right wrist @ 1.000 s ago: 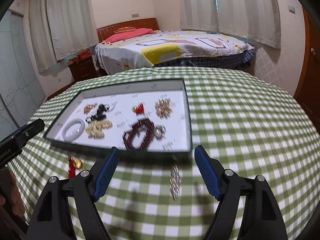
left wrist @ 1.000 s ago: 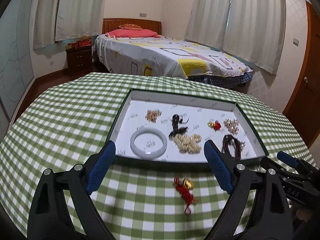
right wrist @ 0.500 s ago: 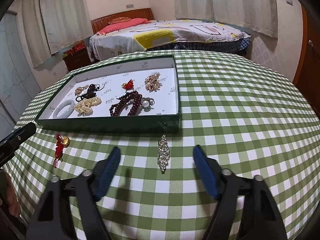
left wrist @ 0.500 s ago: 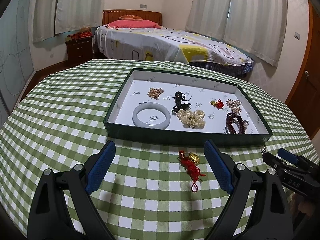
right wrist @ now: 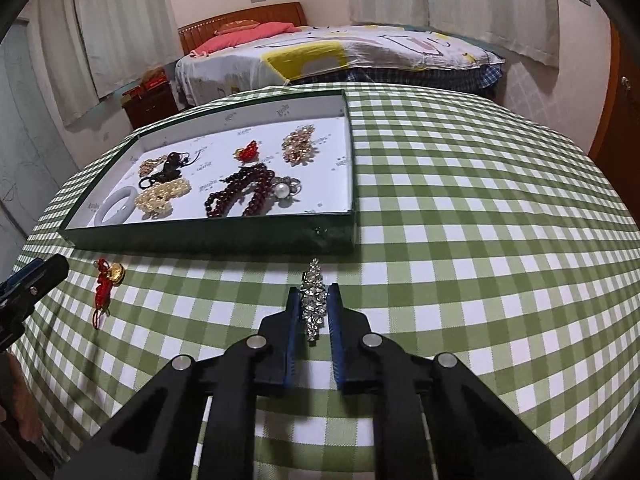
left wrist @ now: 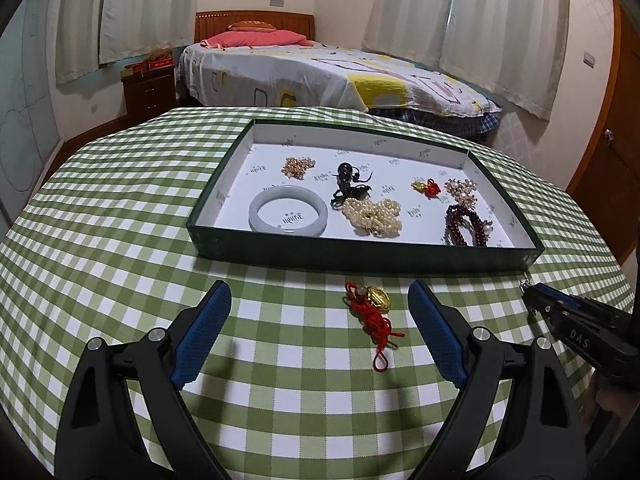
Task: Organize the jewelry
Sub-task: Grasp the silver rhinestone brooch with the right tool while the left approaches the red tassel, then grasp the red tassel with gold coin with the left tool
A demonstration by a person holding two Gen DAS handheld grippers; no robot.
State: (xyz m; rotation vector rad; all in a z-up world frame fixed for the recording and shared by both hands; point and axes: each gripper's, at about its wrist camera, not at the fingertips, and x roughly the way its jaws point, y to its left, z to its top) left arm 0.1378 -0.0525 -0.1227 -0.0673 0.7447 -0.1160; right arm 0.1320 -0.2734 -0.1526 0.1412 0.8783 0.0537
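In the right wrist view, the right gripper (right wrist: 314, 300) fills the lower centre of the frame, its blue-padded fingers (right wrist: 291, 316) drawn in close on either side of a sparkling rhinestone brooch (right wrist: 313, 302) that lies lengthwise on the table (right wrist: 480, 264). The fingers pinch the faceted, silvery piece, whose tapered tip pokes out ahead of them toward the box wall.

In the left wrist view, the left gripper (left wrist: 320, 320) sits low in the frame with its ribbed blue fingers (left wrist: 202, 332) spread wide, holding nothing. Between them, slightly right of centre, lies a red knotted cord charm (left wrist: 370, 312) with a shiny gold bead at its top and a looped tail trailing toward the lower edge.

The table wears a green-and-white checked cloth with a woven look. Just beyond both pieces stands a shallow rectangular box (left wrist: 360, 250), dark green outside and white inside, its near wall lying between the loose pieces and its contents. Inside, from left to right in the left wrist view, rest a smooth pale jade bangle (left wrist: 288, 215), a heap of cream pearls (left wrist: 372, 216), a glossy black bead pendant (left wrist: 348, 180), a small gold cluster (left wrist: 298, 167), a red-and-gold charm (left wrist: 428, 187), a pearly floral brooch (left wrist: 461, 190) and a coiled dark red bead strand (left wrist: 466, 229).

At the top of the frame stands a bed (left wrist: 340, 76) with a patterned quilt, a dark wooden nightstand (left wrist: 150, 90) to its left, and pale curtains (left wrist: 504, 20).
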